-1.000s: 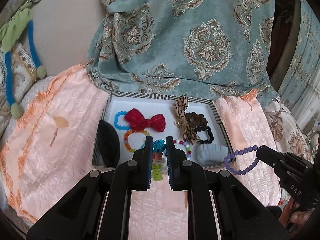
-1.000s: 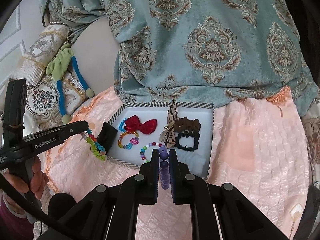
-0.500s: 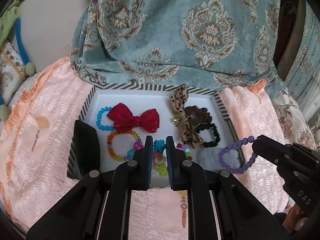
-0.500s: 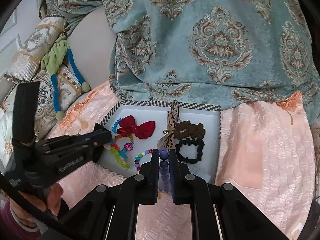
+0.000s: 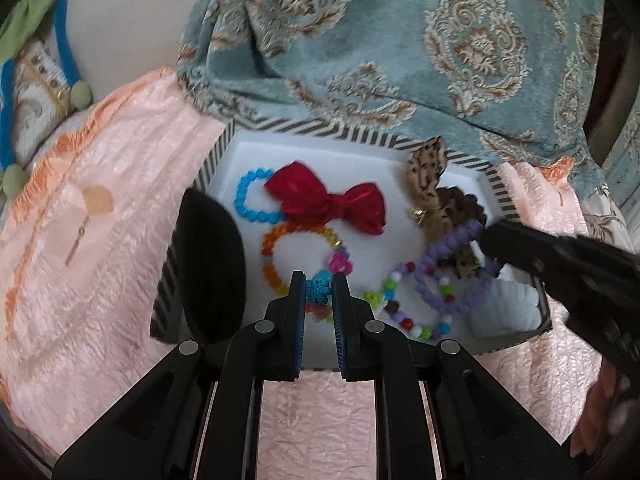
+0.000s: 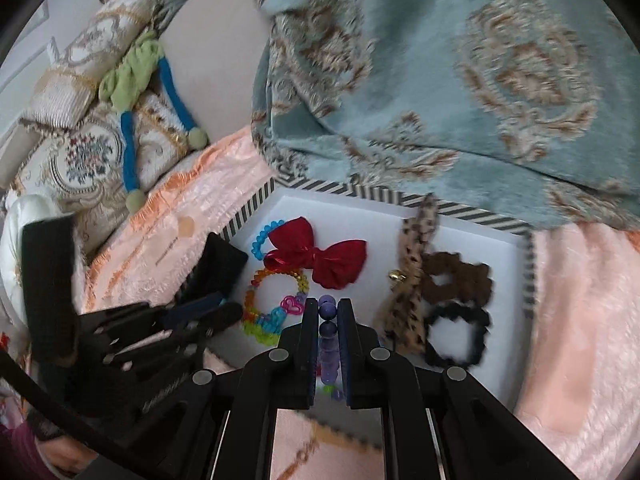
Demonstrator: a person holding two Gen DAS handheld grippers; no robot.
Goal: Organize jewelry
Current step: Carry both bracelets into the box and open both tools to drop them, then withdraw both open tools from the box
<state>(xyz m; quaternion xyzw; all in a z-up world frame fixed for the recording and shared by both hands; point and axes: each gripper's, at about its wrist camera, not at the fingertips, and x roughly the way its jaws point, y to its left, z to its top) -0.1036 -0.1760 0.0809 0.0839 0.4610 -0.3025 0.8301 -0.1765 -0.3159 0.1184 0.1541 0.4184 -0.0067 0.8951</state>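
Note:
My left gripper (image 5: 319, 285) is shut on a multicoloured bead bracelet (image 5: 319, 294) and hangs low over the front of the striped tray (image 5: 352, 130). From the right, my right gripper (image 5: 486, 238) is shut on a purple bead bracelet (image 5: 452, 280), whose loop dangles over the tray's right part. In the right wrist view the purple beads (image 6: 327, 314) sit between the shut fingers of the right gripper (image 6: 327, 305), above the tray (image 6: 400, 199). The left gripper (image 6: 224, 309) is at the tray's left edge with its bracelet (image 6: 262, 326) hanging.
In the tray lie a red bow (image 5: 328, 202), a blue bracelet (image 5: 248, 200), a rainbow bracelet (image 5: 280, 256), a leopard bow (image 5: 428, 176), brown (image 6: 456, 276) and black scrunchies (image 6: 456, 334), and a white one (image 5: 508, 304). A black object (image 5: 210, 268) rests on the tray's left rim. A teal blanket (image 5: 400, 40) drapes behind.
Both grippers have come down and closer to the tray. The right one has carried the purple bracelet leftwards from beside the tray to over its right part. Both stayed shut.

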